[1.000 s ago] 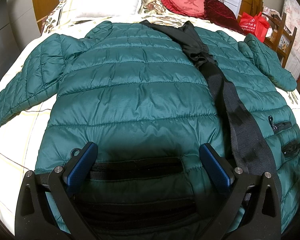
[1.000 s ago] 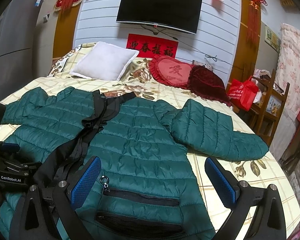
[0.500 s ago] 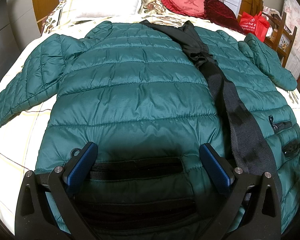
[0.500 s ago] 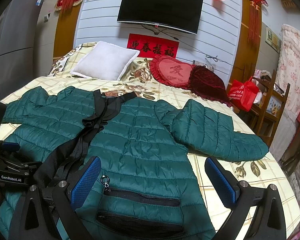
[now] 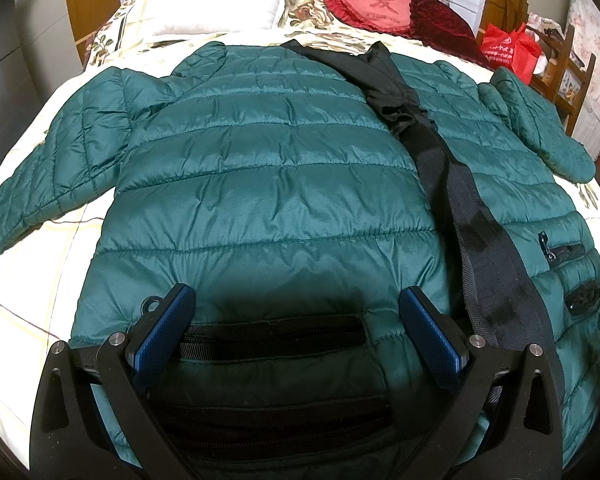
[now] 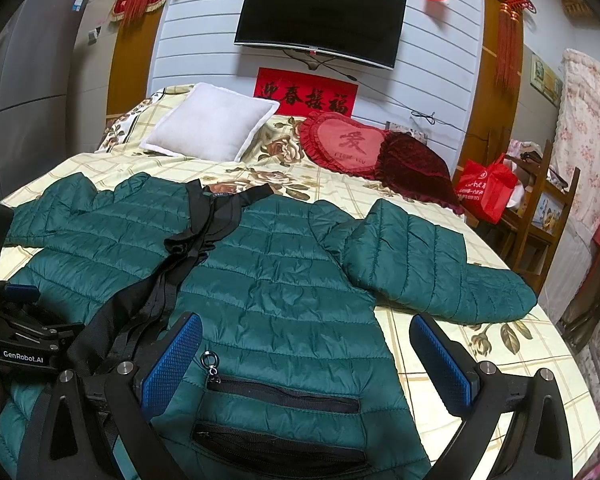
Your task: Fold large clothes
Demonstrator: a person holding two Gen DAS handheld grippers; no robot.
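A green quilted puffer jacket (image 5: 268,184) lies spread flat on the bed, front up, with a black front band (image 5: 468,216) running down its middle. It also shows in the right wrist view (image 6: 280,280). Its left sleeve (image 5: 48,168) stretches out to the left; its right sleeve (image 6: 428,268) is bent across the bedspread. My left gripper (image 5: 296,320) is open over the jacket's left hem pocket. My right gripper (image 6: 304,352) is open over the right hem pocket (image 6: 284,396). Neither holds anything. The left gripper also shows at the left edge of the right wrist view (image 6: 20,332).
The bed (image 6: 460,360) has a floral checked cover. A white pillow (image 6: 212,128), a red heart cushion (image 6: 340,144) and a dark red cushion (image 6: 416,168) lie at its head. A wooden chair with a red bag (image 6: 488,188) stands to the right. A grey cabinet (image 6: 32,80) stands to the left.
The right wrist view has tilted up very slightly. The jacket and both open grippers stay where they were.
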